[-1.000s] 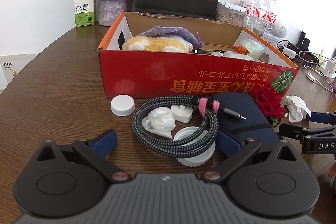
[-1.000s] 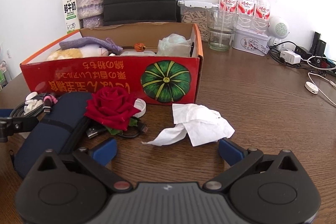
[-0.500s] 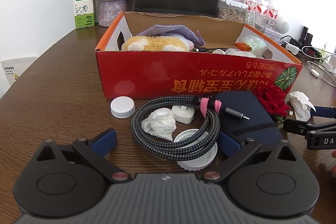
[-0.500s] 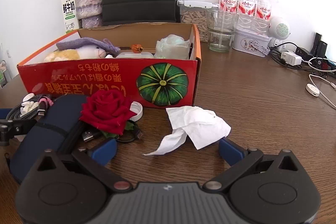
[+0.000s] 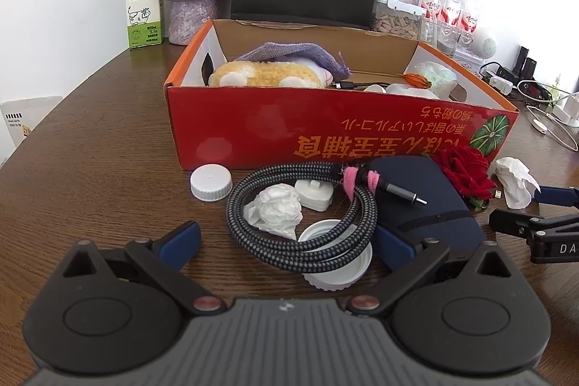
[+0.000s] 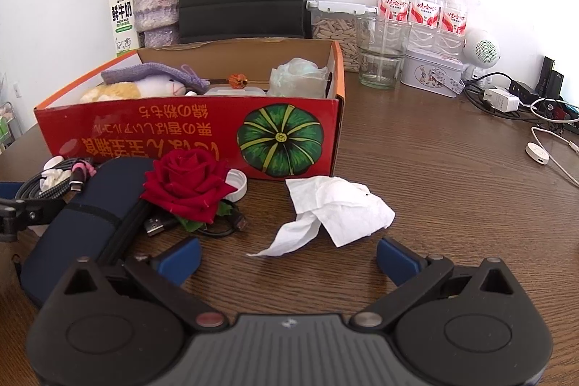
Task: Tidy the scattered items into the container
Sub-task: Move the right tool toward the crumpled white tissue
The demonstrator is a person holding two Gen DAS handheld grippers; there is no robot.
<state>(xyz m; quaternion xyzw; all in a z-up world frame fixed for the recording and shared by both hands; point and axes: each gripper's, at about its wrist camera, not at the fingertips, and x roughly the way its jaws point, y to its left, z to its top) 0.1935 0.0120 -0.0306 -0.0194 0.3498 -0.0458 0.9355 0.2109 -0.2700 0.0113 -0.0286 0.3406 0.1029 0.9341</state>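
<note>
Both grippers hover low with jaws wide and empty: the left gripper (image 5: 286, 237) faces the coiled cable (image 5: 302, 212), the right gripper (image 6: 289, 257) the loose tissue (image 6: 334, 208). Clutter crowds the red box (image 6: 188, 136) front wall; bare surface (image 6: 452, 190) opens rightward.

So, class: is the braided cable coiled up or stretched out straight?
Coiled. The braided cable lies looped on the table, bound by a pink strap, ringing a crumpled tissue, outside the red box.
</note>
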